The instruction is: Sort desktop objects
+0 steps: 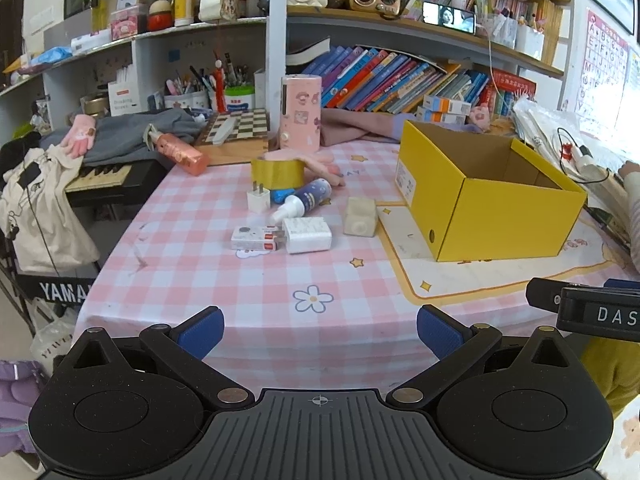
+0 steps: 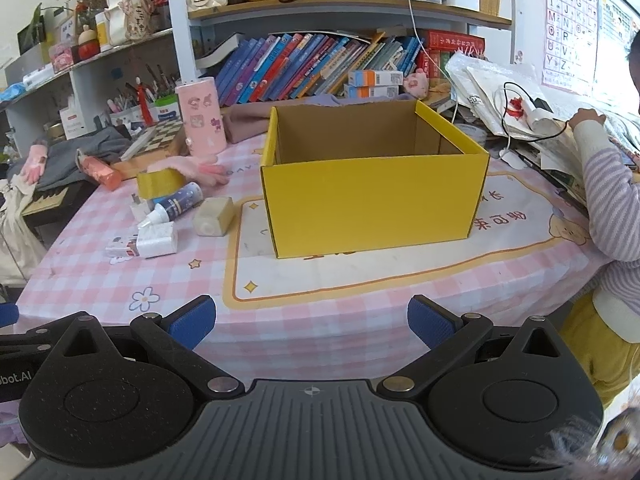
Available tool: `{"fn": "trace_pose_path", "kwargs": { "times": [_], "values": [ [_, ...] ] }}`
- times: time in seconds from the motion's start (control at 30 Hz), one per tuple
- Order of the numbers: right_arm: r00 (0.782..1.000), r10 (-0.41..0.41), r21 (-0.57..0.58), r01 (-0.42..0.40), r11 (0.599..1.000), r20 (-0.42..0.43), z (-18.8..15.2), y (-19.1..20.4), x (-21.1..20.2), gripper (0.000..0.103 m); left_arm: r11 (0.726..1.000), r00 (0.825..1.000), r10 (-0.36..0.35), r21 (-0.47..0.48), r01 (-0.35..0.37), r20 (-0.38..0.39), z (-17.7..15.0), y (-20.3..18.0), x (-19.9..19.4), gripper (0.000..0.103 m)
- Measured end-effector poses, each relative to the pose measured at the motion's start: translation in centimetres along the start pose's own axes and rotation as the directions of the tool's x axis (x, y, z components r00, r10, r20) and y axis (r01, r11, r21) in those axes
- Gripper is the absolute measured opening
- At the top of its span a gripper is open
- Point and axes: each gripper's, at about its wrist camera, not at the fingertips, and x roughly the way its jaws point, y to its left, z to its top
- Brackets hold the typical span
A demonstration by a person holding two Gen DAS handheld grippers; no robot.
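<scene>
Yellow cardboard forms the open box (image 2: 374, 204), which is set on a cream mat with a yellow border (image 2: 400, 276) toward the right of the bench (image 1: 248, 304); a white label is seen on its left end wall, too small to be read. To the left of the box, the small things are clustered: a beige square bottle (image 1: 361, 217) just beside the mat's edge, a white charger (image 1: 307, 235) touching a white-and-red packet (image 1: 255, 238), a blue bottle with a white cap (image 1: 304, 200) lying on its side, a white plug adapter (image 1: 258, 198), and a roll of yellow tape (image 1: 278, 173) with a pink glove (image 1: 320, 164) against it. Farther back a pink cylinder with cartoon stickers (image 1: 300, 112) is stood upright.

"YAMA" is read on the keyboard stand (image 1: 64, 292) at the left, and alphabet letters on the wall chart (image 2: 568, 24) at the right. Chinese characters are printed on the mat.

Both the left gripper (image 1: 320, 330) and the right gripper (image 2: 312, 322) are held over the near edge, tilted downward, jaws spread wide with nothing between them. Open pink-checked cloth lies between them and the objects.

Crowded bookshelves (image 2: 320, 64) are seen behind, and a person's striped sleeve (image 2: 604, 184) at the far right.
</scene>
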Motion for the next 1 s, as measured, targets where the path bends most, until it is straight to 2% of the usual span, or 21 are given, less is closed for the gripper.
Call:
{"fn": "trace_pose_path", "kwargs": {
  "times": [0.47,0.73,1.0],
  "values": [
    [1.000,-0.023,-0.018,0.023,1.000,0.002,-0.02,0.32,0.08,0.103,1.000,1.000,-0.018,0.002,0.018,-0.007,-0.07,0.06,0.12,0.103],
    [0.999,-0.032,-0.055,0.033,0.998,0.031,0.17,1.00,-0.42,0.103,1.000,1.000,-0.012,0.003,0.012,-0.005,-0.06,0.05,0.04,0.103],
    [1.000,0.020,-0.028,-0.020,0.999,0.009,-0.05,0.53,-0.27,0.103,1.000,1.000,-0.007,-0.005,0.007,-0.003,-0.11,0.27,-0.12,0.103]
  ]
}}
